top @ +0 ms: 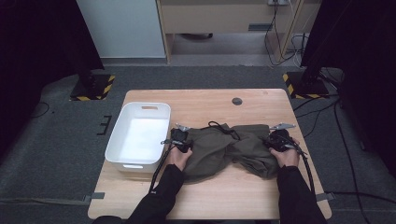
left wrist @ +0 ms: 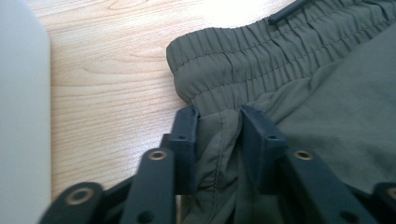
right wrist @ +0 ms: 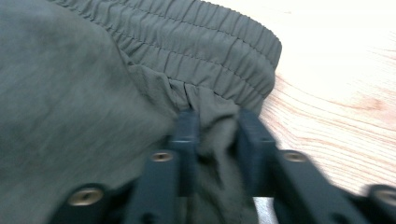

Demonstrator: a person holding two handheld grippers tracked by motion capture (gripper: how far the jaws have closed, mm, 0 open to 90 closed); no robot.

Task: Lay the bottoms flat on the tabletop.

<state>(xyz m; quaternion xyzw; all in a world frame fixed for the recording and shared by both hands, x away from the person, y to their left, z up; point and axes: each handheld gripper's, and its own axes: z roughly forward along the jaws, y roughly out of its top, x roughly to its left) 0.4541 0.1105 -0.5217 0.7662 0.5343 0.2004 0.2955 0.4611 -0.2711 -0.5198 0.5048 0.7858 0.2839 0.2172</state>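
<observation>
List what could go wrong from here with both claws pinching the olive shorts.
1. Each claw, left and right, holds only a small fold of the olive shorts just below the elastic waistband; the thin fabric may slip out on lifting.
2. The legs lie bunched and twisted, so the shorts may rise tangled.
3. The white bin sits close beside the left claw and might get bumped.

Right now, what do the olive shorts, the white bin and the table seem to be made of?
Olive shorts: thin woven synthetic, probably nylon, matte, finely creased, elastic waistband. White bin: likely moulded plastic, smooth, rounded corners. Table: wood or wood-look laminate, visible grain.
</observation>
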